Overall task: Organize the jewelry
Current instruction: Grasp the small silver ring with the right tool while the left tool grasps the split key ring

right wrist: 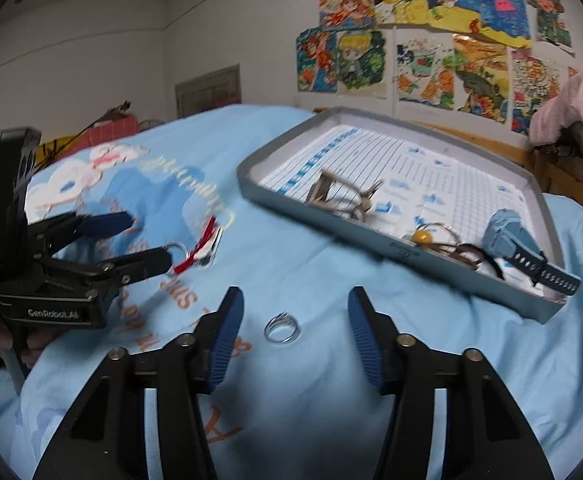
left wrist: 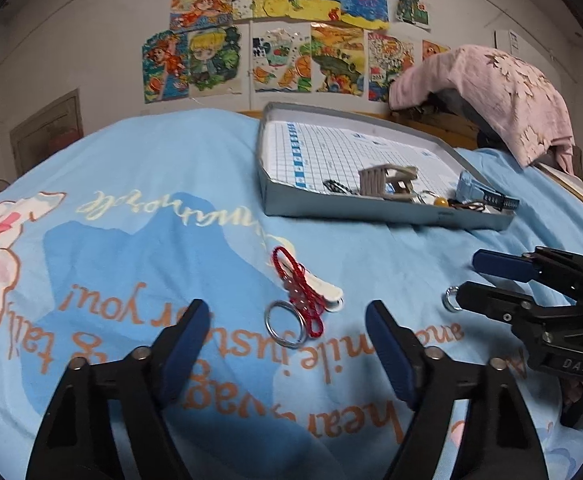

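Observation:
A silver key ring (left wrist: 285,326) tied to a red cord (left wrist: 299,292) and a white clip (left wrist: 329,292) lies on the blue bedsheet. My left gripper (left wrist: 287,316) stands open around it, pads clear of the ring on both sides. A small silver finger ring (right wrist: 282,328) lies on the sheet between the fingers of my right gripper (right wrist: 295,300), which is open and not touching it. In the left wrist view the right gripper (left wrist: 467,278) shows at the right, with the finger ring (left wrist: 451,298) at its tip. The left gripper (right wrist: 149,238) shows at the left of the right wrist view.
A shallow grey tray (left wrist: 331,208) lined with grid paper sits beyond both grippers and holds a wooden piece (left wrist: 387,180), a blue watch (right wrist: 519,240), a yellow bead (right wrist: 421,237) and cords. A pink cloth (left wrist: 491,88) hangs over a wooden frame at back right. Drawings cover the wall.

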The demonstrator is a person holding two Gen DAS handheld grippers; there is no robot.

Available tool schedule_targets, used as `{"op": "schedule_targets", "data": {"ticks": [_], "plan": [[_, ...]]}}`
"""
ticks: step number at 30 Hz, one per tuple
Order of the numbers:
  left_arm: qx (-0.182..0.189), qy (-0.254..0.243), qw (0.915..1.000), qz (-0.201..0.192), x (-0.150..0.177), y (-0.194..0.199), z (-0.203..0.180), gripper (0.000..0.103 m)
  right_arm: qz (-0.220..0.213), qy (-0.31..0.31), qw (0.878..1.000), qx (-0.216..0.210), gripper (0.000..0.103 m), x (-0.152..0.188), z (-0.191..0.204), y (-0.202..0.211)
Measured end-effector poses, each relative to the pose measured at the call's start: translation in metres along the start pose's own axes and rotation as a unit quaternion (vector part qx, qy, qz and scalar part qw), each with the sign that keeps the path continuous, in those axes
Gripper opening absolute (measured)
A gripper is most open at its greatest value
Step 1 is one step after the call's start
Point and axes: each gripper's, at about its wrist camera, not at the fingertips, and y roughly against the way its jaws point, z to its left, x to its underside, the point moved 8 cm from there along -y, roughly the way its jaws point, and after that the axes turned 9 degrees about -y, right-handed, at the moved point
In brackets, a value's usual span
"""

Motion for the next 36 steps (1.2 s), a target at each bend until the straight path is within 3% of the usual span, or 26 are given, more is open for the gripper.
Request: {"op": "schedule_targets", "data": {"ticks": [8, 11, 21, 28, 36], "plan": [[0.030, 0.001, 0.9992, 0.028, 0.007, -0.011, -0.004, 0.063, 0.026, -0.007, 1.000, -0.015, 0.039, 0.007, 0.001, -0.009], [0.030, 0.003, 0.9987, 0.041, 0.011, -0.016, -0.004, 0.062, 0.037, -0.012, 0.999, -0.018, 0.030, 0.010, 0.001, -0.013], [0.022, 0.001, 0.9966, 0.079, 0.019, -0.028, 0.000, 0.052, 0.061, -0.031, 0.997, -0.024, 0.030, 0.016, 0.000, -0.021], [0.017, -0.035, 0.9950, 0.092, 0.022, -0.028, -0.002, 0.047, 0.066, -0.035, 0.997, -0.026, 0.030, 0.016, 0.001, -0.023], [-0.002, -0.120, 0.9865, 0.111, 0.019, -0.038, -0.010, 0.031, 0.071, -0.037, 0.996, -0.026, 0.030, 0.018, 0.001, -0.027]]}}
